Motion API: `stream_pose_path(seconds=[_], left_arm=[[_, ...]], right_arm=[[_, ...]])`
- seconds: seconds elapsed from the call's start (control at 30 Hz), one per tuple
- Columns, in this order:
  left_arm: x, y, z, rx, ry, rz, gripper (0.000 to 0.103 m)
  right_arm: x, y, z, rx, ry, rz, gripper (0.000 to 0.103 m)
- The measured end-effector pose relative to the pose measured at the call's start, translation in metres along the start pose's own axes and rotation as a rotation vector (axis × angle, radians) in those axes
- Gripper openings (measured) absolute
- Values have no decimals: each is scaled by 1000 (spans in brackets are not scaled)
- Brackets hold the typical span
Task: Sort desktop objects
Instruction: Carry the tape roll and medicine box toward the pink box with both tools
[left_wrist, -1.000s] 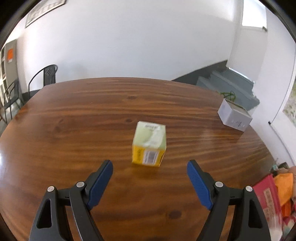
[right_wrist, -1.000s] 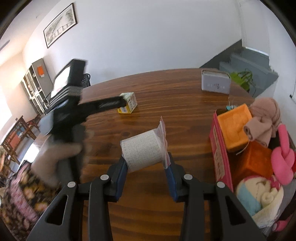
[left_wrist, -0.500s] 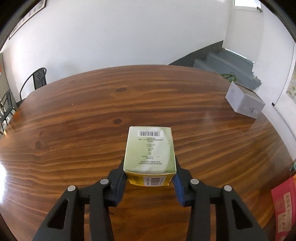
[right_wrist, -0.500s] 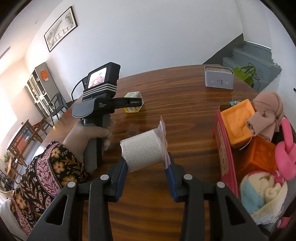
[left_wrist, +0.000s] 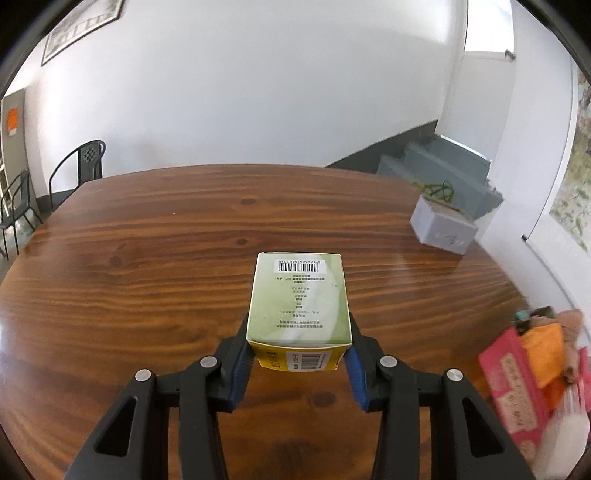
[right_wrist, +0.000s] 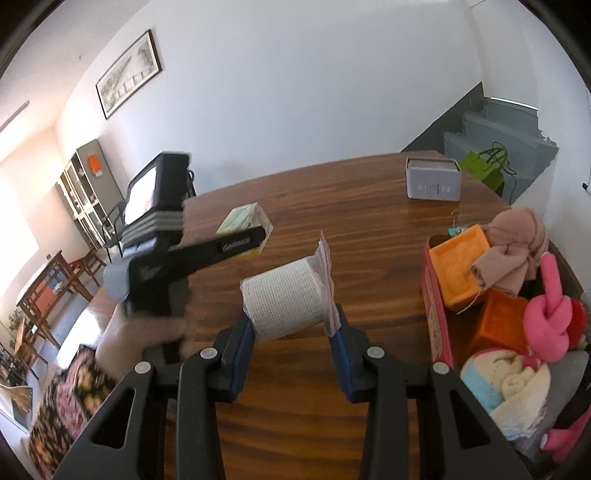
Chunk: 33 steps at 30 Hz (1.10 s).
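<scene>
Left gripper (left_wrist: 299, 354): I see its blue pads pinching the green and yellow carton (left_wrist: 298, 306), held off the table (left_wrist: 147, 277).
Right gripper (right_wrist: 291, 332): my jaws clamp a wrapped white paper roll (right_wrist: 286, 299) above the wood.
Surface: glossy brown wooden table, strong grain; grey box (left_wrist: 441, 229) at its far edge.
Room: white walls, framed picture (right_wrist: 129, 72), grey stairs (left_wrist: 439, 170), black chair (left_wrist: 79, 166).
Carton: barcode and small print on its pale green top, yellow front.
Bin: pink box (right_wrist: 439, 325) at my right, full of soft toys.
</scene>
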<state>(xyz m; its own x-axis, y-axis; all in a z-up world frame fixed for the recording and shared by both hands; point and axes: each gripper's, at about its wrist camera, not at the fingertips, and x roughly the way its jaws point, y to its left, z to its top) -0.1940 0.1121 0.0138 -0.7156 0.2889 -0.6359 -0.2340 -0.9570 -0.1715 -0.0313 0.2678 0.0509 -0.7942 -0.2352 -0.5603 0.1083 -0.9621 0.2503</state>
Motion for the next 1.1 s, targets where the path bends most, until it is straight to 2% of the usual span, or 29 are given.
stream_pose_path(seconds=[0.2, 0.43, 0.7, 1.1], left_arm=[[-39, -25, -13, 15, -28, -39, 45], [-86, -68, -27, 86, -61, -122, 45], [-108, -130, -39, 166, -48, -244, 45], [-127, -199, -53, 289, -23, -350, 45]], right_arm=[[-33, -18, 12, 38, -107, -17, 42], [-84, -82, 8, 160, -186, -124, 42], [-131, -147, -16, 246, -179, -260, 43], [-148, -163, -35, 237, -179, -298, 42]])
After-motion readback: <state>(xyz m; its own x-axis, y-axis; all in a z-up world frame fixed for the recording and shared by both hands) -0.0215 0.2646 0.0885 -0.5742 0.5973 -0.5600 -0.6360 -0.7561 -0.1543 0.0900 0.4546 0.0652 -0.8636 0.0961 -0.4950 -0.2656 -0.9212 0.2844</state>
